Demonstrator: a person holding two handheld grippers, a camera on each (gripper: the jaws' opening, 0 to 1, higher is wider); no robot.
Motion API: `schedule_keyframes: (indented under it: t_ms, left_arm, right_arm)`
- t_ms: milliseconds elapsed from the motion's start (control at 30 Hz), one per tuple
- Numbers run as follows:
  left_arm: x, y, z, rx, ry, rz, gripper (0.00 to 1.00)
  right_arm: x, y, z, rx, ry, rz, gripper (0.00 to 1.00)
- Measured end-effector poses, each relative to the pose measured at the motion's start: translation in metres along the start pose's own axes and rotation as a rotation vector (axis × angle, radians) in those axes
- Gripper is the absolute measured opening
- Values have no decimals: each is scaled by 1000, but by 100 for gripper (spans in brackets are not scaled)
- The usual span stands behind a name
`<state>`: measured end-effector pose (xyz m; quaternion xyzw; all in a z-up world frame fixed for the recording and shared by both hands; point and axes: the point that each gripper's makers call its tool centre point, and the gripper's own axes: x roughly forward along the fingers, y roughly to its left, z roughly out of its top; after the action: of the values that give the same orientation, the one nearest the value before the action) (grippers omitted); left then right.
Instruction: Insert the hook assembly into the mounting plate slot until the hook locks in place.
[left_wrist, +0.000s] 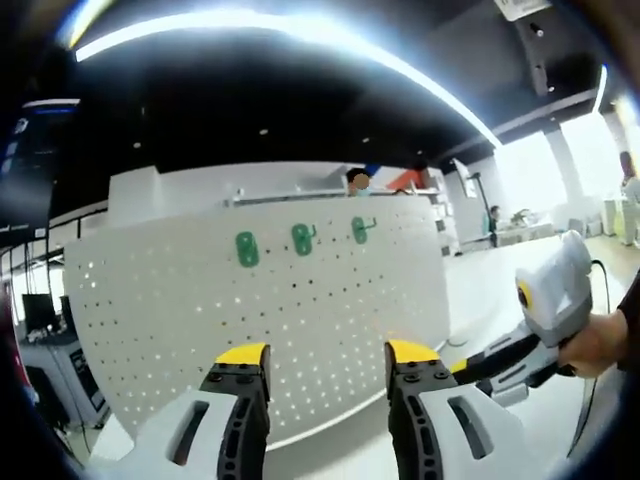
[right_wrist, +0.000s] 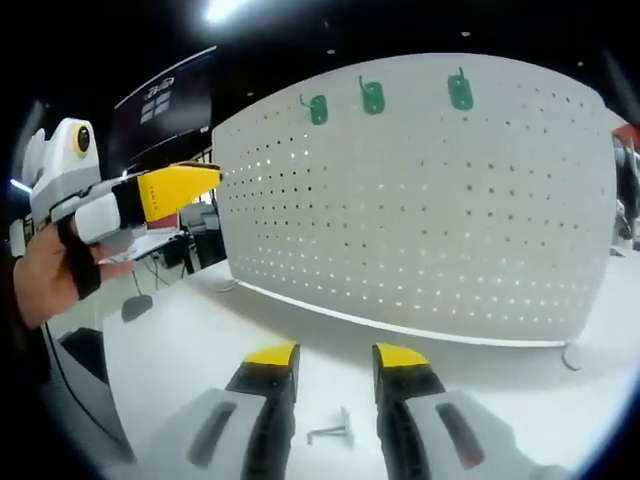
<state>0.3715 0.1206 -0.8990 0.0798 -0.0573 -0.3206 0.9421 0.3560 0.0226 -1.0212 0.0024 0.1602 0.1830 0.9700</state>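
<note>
Facing the white pegboard (right_wrist: 420, 200), you are at the very start of the job: the pick-up has not yet been made. The board stands upright on the white table (right_wrist: 190, 350), ahead of both grippers and well apart from them. Three green hook plates sit in a row near its top edge: one (left_wrist: 247, 249), a second (left_wrist: 303, 239) and a third (left_wrist: 360, 229) in the left gripper view, all far above and beyond your jaws.

Your left gripper (left_wrist: 327, 372) points at the lower half of the board, jaws standing moderately apart with nothing between them. It also comes into the right gripper view from the left, held in your hand (right_wrist: 50, 270), raised off the table. Your right gripper (right_wrist: 335, 365) is likewise parted and empty, angled down at the tabletop.

A small metal hook (right_wrist: 332, 432) lies loose on the table just ahead of the right gripper's jaws, in line with the gap between them. I judge this to be the piece to fit.

Next, lower the right gripper over the hook and close on it squarely; it is thin and flat, so it may slip or twist. Only then carry it up to the board.
</note>
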Motion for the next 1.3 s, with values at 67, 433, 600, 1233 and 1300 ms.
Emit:
schedule_keyframes:
  t_ms: [67, 433, 600, 1233, 1300]
  left_arm:
    - [-1, -1, -1, -4, -4, -6, 46]
    - [3, -16, -19, -4, 12, -73, 44]
    - [4, -23, -21, 4, 16, -100, 44]
    - [4, -25, -25, 24, 35, -118, 41]
    - [3, -25, -26, 31, 39, -122, 39]
  right_arm:
    - [1, -1, -5, 1, 15, -3, 27]
    - [4, -15, -38, 35, 137, -39, 27]
    - [6, -15, -51, 53, 188, -34, 27]
    - [5, -8, -103, 26, 386, -18, 19]
    - [6, -7, -105, 16, 391, -15, 16]
